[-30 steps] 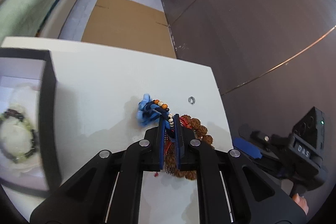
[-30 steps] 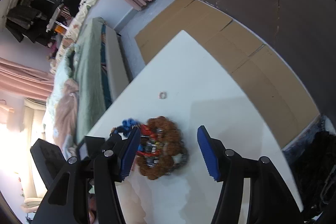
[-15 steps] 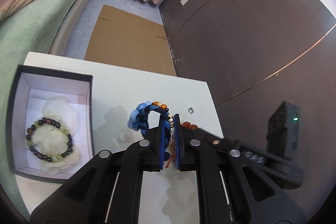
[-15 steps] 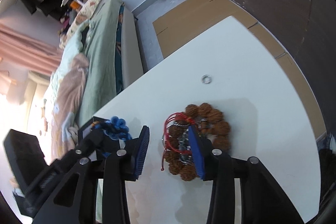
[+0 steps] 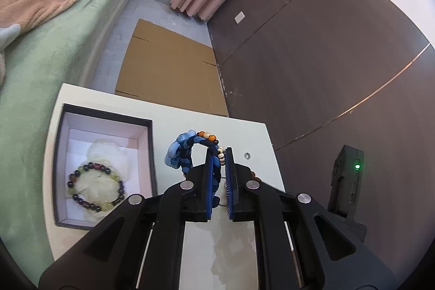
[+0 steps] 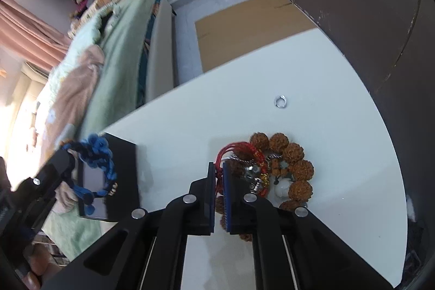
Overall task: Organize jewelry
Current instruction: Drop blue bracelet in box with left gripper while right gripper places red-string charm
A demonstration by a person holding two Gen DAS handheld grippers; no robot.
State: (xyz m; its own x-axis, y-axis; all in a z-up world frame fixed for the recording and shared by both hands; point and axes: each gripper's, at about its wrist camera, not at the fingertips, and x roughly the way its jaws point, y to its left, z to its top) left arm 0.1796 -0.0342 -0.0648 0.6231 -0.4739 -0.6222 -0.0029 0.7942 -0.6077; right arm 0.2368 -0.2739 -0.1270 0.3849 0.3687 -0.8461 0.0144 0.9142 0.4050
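Note:
My left gripper [image 5: 219, 154] is shut on a blue braided bracelet [image 5: 180, 151] with orange and cream beads, held in the air above the white table [image 5: 190, 124]. That bracelet [image 6: 98, 154] also hangs beside the black box [image 6: 123, 175] in the right wrist view. The open box [image 5: 148, 154] holds a dark-and-green bead bracelet [image 5: 95, 186] on white padding. My right gripper [image 6: 218, 166] is shut on a red cord bracelet [image 6: 244, 150] in a pile with a brown seed-bead bracelet [image 6: 297, 167]. A small silver ring [image 6: 280, 102] lies beyond the pile.
A green bed [image 5: 54, 50] runs along the table's left side. Flat cardboard [image 5: 168, 67] lies on the floor past the far edge. A dark wall [image 5: 326, 59] stands at the right. The table edge [image 6: 391, 154] curves close to the bead pile.
My left gripper rose with the blue bracelet, lifting it off the table and away from the pile. My right gripper moved over the pile and closed from wide open onto the red cord.

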